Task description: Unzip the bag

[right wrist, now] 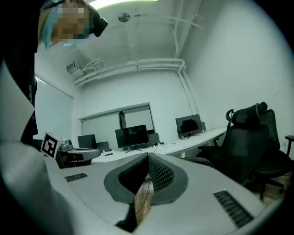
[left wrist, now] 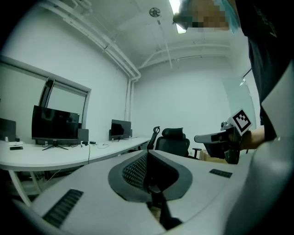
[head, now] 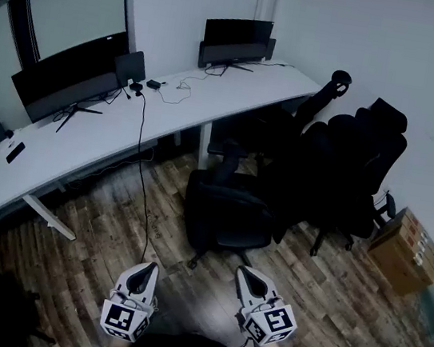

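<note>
Wood-plank floor (head: 96, 223), curved white desk (head: 237, 91)

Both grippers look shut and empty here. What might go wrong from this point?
1. No bag shows in any view; the left gripper and right gripper are shut on nothing, so unzipping cannot start yet.
2. The black chairs crowd the floor just ahead and may be bumped.
3. A cable hangs from the desk to the floor and might snag.
</note>
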Available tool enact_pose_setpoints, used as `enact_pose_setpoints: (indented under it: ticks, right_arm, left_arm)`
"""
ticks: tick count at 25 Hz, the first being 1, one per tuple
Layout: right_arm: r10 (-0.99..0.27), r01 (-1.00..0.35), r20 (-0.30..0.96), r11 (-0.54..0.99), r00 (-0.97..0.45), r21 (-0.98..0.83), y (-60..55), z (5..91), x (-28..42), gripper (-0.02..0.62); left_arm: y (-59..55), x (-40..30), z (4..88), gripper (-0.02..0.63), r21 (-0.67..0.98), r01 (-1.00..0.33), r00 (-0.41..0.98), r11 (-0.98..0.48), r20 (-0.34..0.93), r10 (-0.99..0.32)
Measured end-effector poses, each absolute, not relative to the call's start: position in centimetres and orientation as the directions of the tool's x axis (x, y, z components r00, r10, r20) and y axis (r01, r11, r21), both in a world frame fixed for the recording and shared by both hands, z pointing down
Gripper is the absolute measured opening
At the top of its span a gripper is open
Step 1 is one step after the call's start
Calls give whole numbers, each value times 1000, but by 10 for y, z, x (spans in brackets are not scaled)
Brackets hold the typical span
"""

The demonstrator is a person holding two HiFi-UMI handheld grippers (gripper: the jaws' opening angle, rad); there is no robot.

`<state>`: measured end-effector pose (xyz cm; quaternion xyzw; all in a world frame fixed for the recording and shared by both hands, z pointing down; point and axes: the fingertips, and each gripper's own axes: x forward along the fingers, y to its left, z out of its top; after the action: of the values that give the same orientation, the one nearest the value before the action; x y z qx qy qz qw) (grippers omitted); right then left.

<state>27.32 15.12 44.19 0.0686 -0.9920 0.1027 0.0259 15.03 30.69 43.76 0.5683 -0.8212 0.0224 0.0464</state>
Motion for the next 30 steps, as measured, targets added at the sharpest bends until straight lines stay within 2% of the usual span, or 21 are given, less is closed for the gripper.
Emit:
enact_pose_setpoints:
  ticks: [7, 15, 20, 24, 30]
  right_arm:
    - [-161, -172, 65, 960, -985, -223, 150, 446, 223, 46]
    - [-314, -322, 71, 918, -947, -233, 152, 443, 142, 48]
    - [-433, -442, 91, 864, -897, -242, 155, 448, 88, 48]
    - [-514, -523, 101, 817, -852, -244, 156, 450, 54, 54]
    - [-593, -603, 125, 755, -795, -257, 152, 462, 27, 125]
  left_arm:
    - [292, 104, 444, 21, 49, -967, -245, 250, 89, -965]
    - [273, 18, 453, 28, 20, -999, -28, 30, 115, -993]
    - [267, -50, 453, 91, 19, -997, 75, -73, 145, -987]
    - [259, -96, 458, 109, 17, -988, 154, -153, 167, -974]
    - [238, -138, 467, 152, 16, -972, 233, -235, 201, -952]
